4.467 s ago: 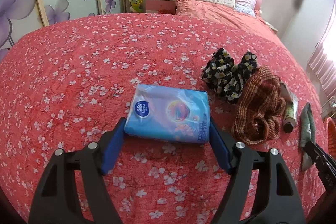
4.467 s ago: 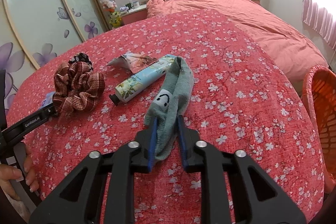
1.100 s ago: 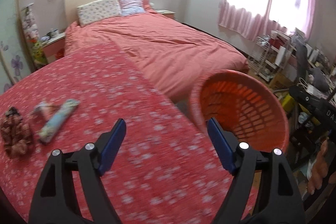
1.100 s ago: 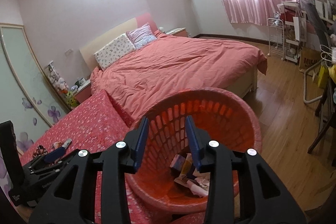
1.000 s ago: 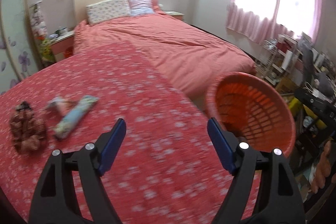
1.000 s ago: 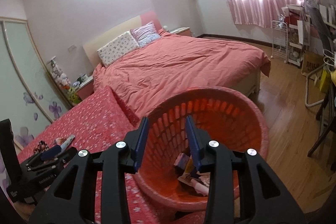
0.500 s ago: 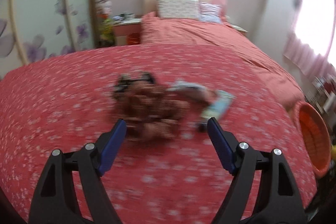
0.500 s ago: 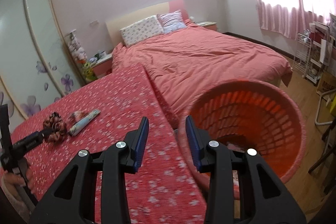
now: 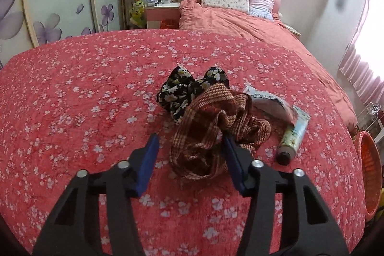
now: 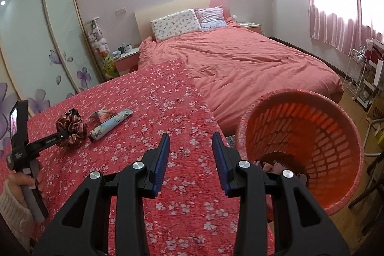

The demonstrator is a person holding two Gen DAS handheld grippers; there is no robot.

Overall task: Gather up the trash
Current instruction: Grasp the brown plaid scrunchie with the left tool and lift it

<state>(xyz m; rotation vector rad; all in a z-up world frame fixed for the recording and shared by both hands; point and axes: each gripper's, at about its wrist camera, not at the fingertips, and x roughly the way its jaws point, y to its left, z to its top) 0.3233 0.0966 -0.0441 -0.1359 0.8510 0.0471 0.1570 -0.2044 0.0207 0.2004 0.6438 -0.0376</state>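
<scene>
Seen from the left wrist: left gripper point(image 9: 189, 150) angled down over a red floral quilt point(image 9: 79, 97), jaws just closing in around a brown plaid scrunchie point(image 9: 213, 126) lying between them; right pad touching or nearly touching the fabric, left pad clearly apart from it, so not yet a grip. Touching the plaid scrunchie on its far side, a black floral scrunchie point(image 9: 182, 90); just to the right, a crumpled wrapper point(image 9: 268, 101) and a capped tube point(image 9: 294, 133) lying on the quilt. Orange basket point(image 9: 370, 174) only a sliver at the right edge, well apart. Risk here: off-centre closing likely to pinch only one loop of soft fabric, letting it slip out on the lift, or to snag the black scrunchie or a fold of quilt along with it. Seen from the right wrist: right gripper point(image 10: 191, 158) partly open and empty, hovering over the quilt edge just beside the orange basket point(image 10: 340, 126), some litter visible at its bottom. Far left, the left gripper point(image 10: 60, 134) at the plaid scrunchie point(image 10: 72, 127), held by a hand point(image 10: 22, 184) in a cream sleeve. Risk here: long carry to the basket, with a loose hold likely to drop the scrunchie short of the rim; basket leaning, so a knock could tip it.
</scene>
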